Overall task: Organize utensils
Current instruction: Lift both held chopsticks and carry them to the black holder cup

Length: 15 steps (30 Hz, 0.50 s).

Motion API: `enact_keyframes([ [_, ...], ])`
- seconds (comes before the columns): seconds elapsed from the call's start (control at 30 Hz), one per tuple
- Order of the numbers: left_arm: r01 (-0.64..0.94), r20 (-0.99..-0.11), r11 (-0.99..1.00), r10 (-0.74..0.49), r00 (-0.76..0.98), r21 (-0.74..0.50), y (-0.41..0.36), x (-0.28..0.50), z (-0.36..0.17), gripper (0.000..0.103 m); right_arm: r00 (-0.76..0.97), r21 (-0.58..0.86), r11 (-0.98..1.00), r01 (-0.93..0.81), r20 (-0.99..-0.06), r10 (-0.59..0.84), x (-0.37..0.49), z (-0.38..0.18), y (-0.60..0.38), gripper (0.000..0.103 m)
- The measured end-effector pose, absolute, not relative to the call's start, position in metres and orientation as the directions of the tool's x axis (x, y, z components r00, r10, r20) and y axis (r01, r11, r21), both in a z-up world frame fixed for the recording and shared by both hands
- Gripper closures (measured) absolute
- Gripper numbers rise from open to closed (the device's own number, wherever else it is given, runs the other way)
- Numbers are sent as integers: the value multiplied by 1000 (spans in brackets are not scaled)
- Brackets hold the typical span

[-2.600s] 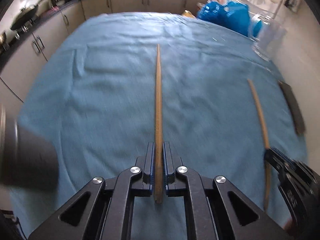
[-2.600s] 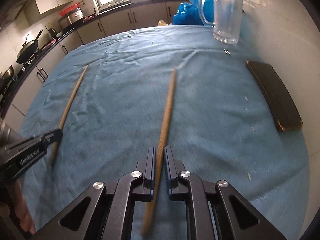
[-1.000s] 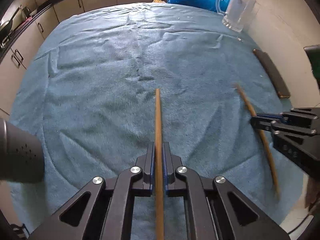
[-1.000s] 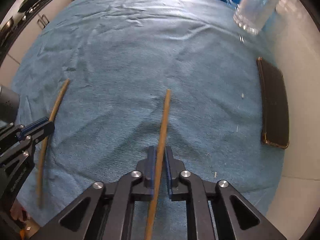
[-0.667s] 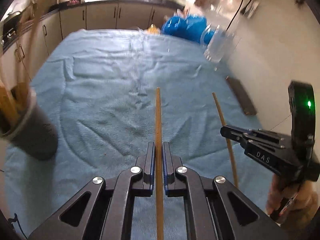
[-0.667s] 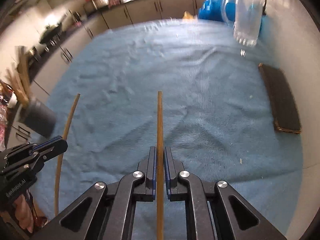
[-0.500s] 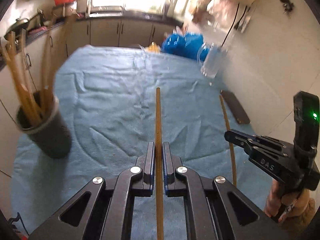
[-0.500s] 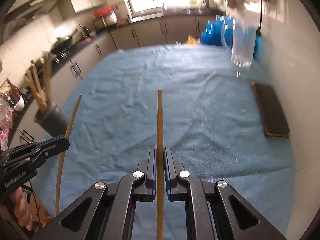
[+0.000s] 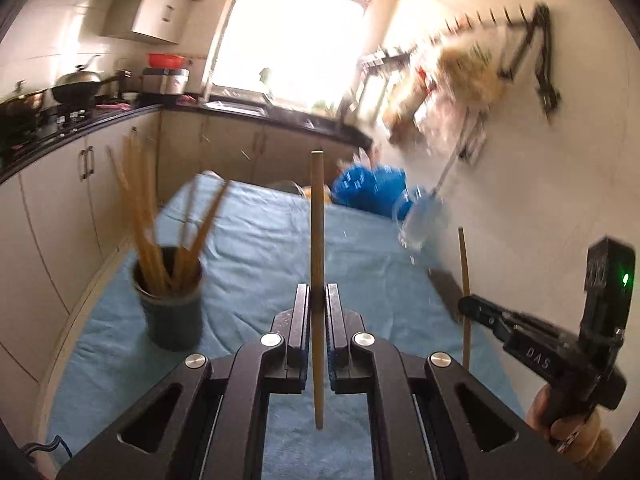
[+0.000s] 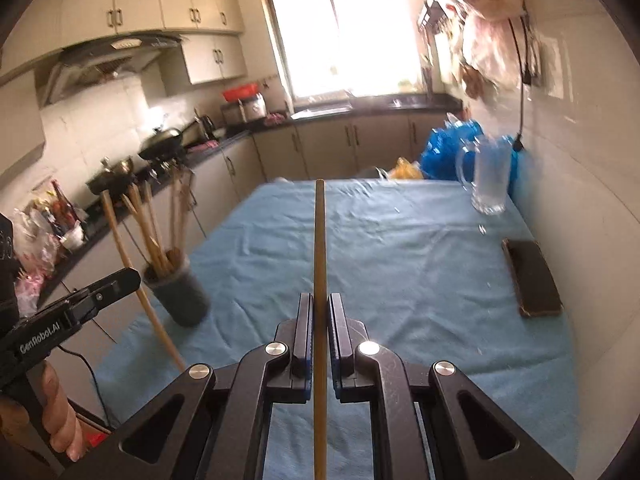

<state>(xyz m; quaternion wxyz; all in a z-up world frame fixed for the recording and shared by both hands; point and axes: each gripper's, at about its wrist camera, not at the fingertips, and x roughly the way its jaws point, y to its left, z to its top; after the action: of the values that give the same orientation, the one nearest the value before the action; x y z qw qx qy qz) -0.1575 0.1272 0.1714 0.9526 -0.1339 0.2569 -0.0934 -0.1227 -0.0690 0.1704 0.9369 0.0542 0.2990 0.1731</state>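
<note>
My left gripper [image 9: 318, 300] is shut on a wooden chopstick [image 9: 317, 240] and holds it upright in the air above the blue cloth. My right gripper [image 10: 319, 308] is shut on a second wooden chopstick [image 10: 319, 248], also raised. A dark round holder [image 9: 170, 308] with several chopsticks in it stands at the table's left edge; it also shows in the right wrist view [image 10: 180, 292]. The right gripper appears in the left wrist view [image 9: 476, 310] with its chopstick [image 9: 464, 264]. The left gripper appears in the right wrist view [image 10: 116, 284] with its chopstick [image 10: 132, 272] just left of the holder.
A blue cloth [image 10: 400, 260] covers the table. A glass mug [image 10: 486, 178] and blue bags [image 10: 448, 148] stand at the far right. A dark flat case [image 10: 530, 276] lies near the right wall. Kitchen counters with pans [image 10: 164, 138] run along the left.
Both grippers have lifted their chopsticks off the cloth and tilted them upward. The views have swung up from the table to the room, and the holder has come into view.
</note>
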Motion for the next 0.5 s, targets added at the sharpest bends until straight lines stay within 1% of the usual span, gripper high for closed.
enact_keyframes([
  [0.17, 79, -408, 938, -222, 886, -339, 165, -165, 196, 97, 769, 230, 912, -339, -491, 409, -116, 187, -43, 95],
  [0.33, 56, -384, 936, -197, 902, -347, 192, -165, 213, 97, 781, 248, 895, -371, -438, 445, -97, 202, -15, 95],
  [0.5, 7, -352, 943, -131, 927, -333, 221, -158, 232, 97, 796, 287, 864, -414, -346, 496, -74, 221, 20, 95],
])
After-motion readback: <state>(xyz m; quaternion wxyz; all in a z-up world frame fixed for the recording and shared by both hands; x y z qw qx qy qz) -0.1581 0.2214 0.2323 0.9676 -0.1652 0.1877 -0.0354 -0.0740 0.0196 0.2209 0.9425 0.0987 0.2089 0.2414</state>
